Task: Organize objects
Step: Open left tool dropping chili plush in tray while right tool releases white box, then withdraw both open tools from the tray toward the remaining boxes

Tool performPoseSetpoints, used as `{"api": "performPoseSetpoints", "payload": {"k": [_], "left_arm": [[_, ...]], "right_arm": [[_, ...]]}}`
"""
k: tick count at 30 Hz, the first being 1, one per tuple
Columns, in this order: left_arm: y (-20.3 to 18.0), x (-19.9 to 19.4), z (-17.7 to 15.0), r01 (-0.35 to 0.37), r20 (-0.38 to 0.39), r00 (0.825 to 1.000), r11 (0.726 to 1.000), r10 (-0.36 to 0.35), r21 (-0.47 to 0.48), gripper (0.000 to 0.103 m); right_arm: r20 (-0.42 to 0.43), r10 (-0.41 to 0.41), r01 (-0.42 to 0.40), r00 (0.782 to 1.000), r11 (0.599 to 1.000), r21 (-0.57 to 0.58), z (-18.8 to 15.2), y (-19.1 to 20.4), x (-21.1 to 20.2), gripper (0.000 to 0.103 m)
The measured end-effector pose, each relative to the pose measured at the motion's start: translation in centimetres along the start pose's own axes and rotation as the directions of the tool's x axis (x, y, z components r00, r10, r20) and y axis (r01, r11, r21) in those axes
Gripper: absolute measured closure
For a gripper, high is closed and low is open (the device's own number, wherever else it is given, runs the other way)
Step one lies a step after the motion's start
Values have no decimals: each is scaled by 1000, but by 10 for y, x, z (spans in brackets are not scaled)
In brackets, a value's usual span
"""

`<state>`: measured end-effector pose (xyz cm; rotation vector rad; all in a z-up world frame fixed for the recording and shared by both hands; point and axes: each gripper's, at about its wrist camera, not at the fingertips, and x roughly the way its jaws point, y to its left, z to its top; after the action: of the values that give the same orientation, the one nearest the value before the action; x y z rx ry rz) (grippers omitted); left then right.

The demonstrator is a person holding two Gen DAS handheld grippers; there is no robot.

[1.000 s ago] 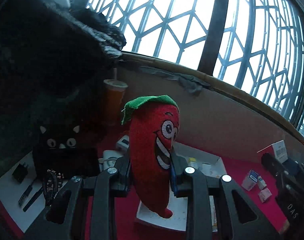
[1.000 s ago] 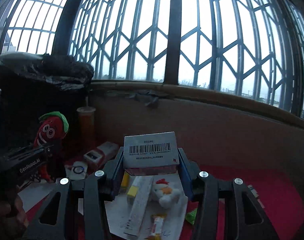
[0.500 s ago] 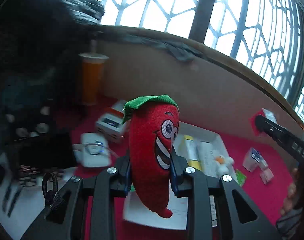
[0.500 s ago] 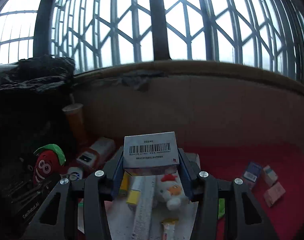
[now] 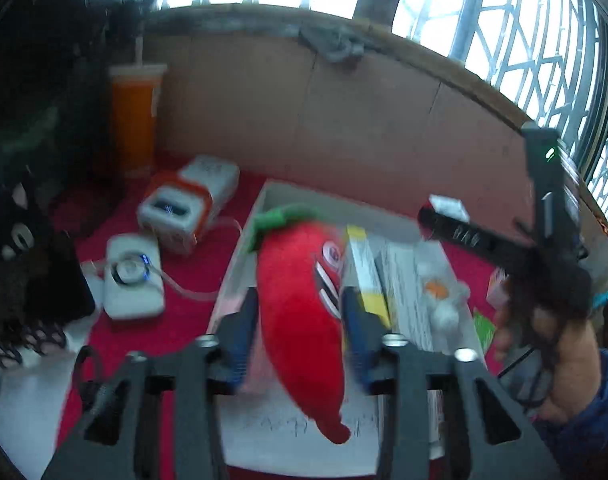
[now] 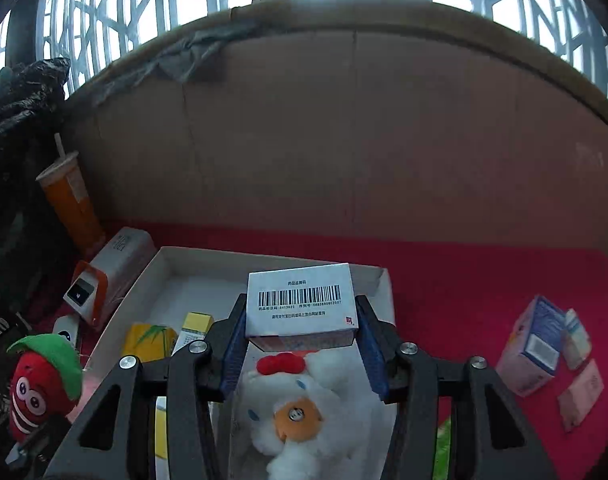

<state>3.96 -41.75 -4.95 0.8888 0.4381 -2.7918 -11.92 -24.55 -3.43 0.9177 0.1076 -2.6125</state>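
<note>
Red plush chilli toy with a green cap and a grinning face (image 5: pixel 296 340) hangs tilted between the jaws of my left tool (image 5: pixel 300 300), over the near part of the shallow white cardboard tray (image 5: pixel 304 196). Those jaws have just been opening and now stand spread, with a sliver of gap on either side of the toy, so I judge it is being let go into the tray and has not yet settled.

My right tool (image 6: pixel 301 308) pinches a small white carton with a barcode (image 6: pixel 300 292) above the tray's far half; that one is not yet set down.

Already in the tray are a fluffy white plush with a red bow (image 6: pixel 304 400) and some yellow cartons (image 6: pixel 148 340). Still out on the red-covered table (image 6: pixel 464 272) are a cluster of small pale packets (image 6: pixel 540 344), well apart to the right. So I'd call the job partly done.

The left view alone shows the gap at the chilli's sides, and my hand (image 5: pixel 556 360) on the other tool. The right view alone shows the barcode carton's grip and the loose packets; there the chilli is only a corner glimpse.
</note>
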Motion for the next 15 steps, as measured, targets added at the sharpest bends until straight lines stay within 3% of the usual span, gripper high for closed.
{"api": "performPoseSetpoints", "payload": {"k": [2, 3, 6, 10, 15], "left_arm": [[-4, -12, 9, -21, 55, 998, 1000, 20, 20, 30], [-6, -17, 12, -26, 72, 997, 999, 24, 24, 22], [-17, -30, 18, -13, 109, 994, 999, 9, 35, 13], [-46, -28, 10, 6, 96, 995, 996, -15, 93, 9], [-100, -19, 9, 56, 51, 996, 980, -67, 192, 9]], "right_arm": [[57, 1, -2, 998, 1000, 18, 6, -6, -18, 40], [77, -1, -1, 997, 1000, 28, 8, -10, -26, 31], [146, 11, -19, 989, 998, 54, 13, -25, -66, 23], [195, -24, 4, 981, 995, 104, -6, -58, -106, 10], [202, -140, 100, 969, 976, 193, -29, -133, -141, 10]]}}
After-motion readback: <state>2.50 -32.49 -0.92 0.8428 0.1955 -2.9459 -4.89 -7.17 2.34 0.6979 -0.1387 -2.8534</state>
